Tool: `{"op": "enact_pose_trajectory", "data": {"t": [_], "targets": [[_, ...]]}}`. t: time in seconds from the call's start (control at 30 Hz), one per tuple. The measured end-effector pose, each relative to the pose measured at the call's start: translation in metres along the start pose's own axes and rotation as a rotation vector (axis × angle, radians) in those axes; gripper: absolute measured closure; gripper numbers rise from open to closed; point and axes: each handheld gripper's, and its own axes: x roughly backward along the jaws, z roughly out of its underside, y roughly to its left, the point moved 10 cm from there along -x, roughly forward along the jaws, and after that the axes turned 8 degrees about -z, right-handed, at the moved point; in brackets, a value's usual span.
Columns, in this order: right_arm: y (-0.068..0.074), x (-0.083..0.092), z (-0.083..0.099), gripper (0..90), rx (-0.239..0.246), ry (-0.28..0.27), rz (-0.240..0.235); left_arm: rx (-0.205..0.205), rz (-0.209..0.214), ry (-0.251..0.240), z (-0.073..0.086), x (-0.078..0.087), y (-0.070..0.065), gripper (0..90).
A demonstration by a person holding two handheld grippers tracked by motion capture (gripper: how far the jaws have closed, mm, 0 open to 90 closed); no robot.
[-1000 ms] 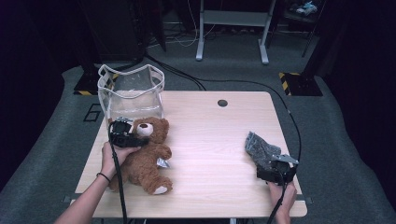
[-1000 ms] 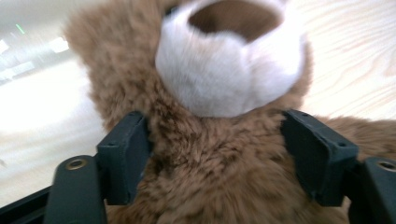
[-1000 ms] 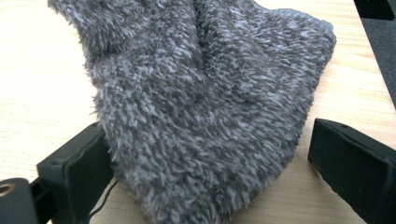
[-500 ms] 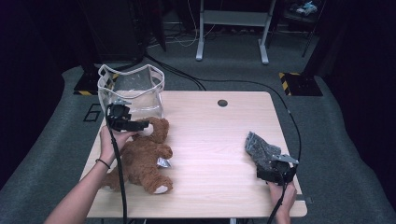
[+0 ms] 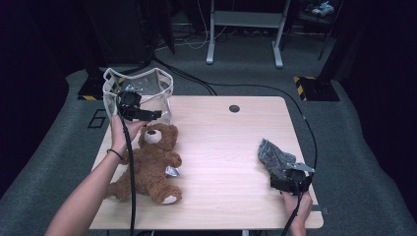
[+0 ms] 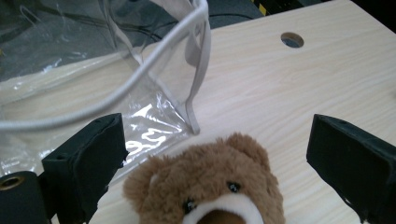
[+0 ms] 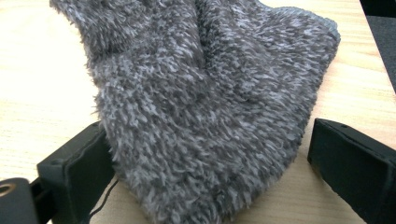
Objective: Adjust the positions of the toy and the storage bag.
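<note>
Both grippers apart: left gripper [image 5: 156, 115] jaws just opened above teddy bear [image 5: 150, 164] near desk's left edge; right gripper [image 5: 286, 178] straddles grey sock [image 7: 210, 107]. Clamp mid-sock squarely.

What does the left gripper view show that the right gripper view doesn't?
Left gripper view alone: the teddy bear head between open jaws, apart from both, with the clear bag behind it and a round hole in the tabletop.

Right gripper view alone: a grey fuzzy cloth lying between its jaws, against the left one, clear of the right.

Both: the wooden table and two black jaws standing apart.
</note>
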Motion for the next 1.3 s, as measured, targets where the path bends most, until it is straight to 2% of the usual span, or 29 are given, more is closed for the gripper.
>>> {"op": "enact_pose_trajectory", "data": {"t": [0.1, 0.17, 0.2, 0.43, 0.57, 0.63, 0.7, 0.73, 0.8, 0.93, 0.97, 1.03, 1.2, 1.3], "targets": [[0.0, 0.0, 0.0, 2.9, -0.004, 0.001, 0.0, -0.006, -0.012, -0.006, -0.01, -0.004, -0.001, 4.5], [0.0, 0.0, 0.0, 3.0, 0.0, 0.0, 0.0, -0.025, -0.032, -0.021, -0.018, -0.008, -0.001, 4.9], [0.0, 0.0, 0.0, 3.0, 0.0, 0.0, 0.0, -0.034, -0.037, -0.014, -0.019, -0.009, -0.001, 5.4], [0.0, 0.0, 0.0, 3.0, -0.003, 0.001, 0.0, -0.049, -0.034, -0.014, -0.034, -0.024, -0.004, 6.8], [0.0, 0.0, 0.0, 3.0, -0.003, 0.001, -0.001, -0.058, -0.051, -0.026, -0.044, -0.029, -0.003, 10.3], [0.0, 0.0, 0.0, 3.0, -0.003, 0.0, -0.001, -0.051, -0.047, -0.029, -0.049, -0.032, -0.004, 15.0], [0.0, 0.0, 0.0, 3.0, -0.001, 0.0, -0.001, -0.052, -0.054, -0.037, -0.055, -0.035, -0.003, 15.9], [0.0, 0.0, 0.0, 3.0, 0.0, 0.0, -0.001, -0.052, -0.059, -0.037, -0.057, -0.036, -0.003, 20.5], [0.0, 0.0, 0.0, 3.0, 0.0, 0.0, -0.001, -0.056, -0.057, -0.031, -0.061, -0.039, -0.003, 21.2], [0.0, 0.0, 0.0, 3.0, 0.0, 0.0, -0.001, -0.061, -0.071, -0.036, -0.067, -0.048, -0.004, 28.5], [0.0, 0.0, 0.0, 3.0, 0.0, -0.001, -0.001, -0.07, -0.082, -0.031, -0.067, -0.051, -0.004, 30.2], [0.0, 0.0, 0.0, 3.1, 0.0, -0.001, -0.002, -0.086, -0.079, -0.015, -0.065, -0.057, -0.006, 33.6], [0.001, 0.0, 0.0, 3.1, -0.001, 0.0, -0.002, -0.078, -0.112, -0.01, -0.064, -0.07, -0.003, 42.0], [0.0, 0.0, 0.0, 3.1, 0.0, -0.001, -0.003, -0.078, -0.093, 0.002, -0.062, -0.075, -0.004, 51.5]]}}
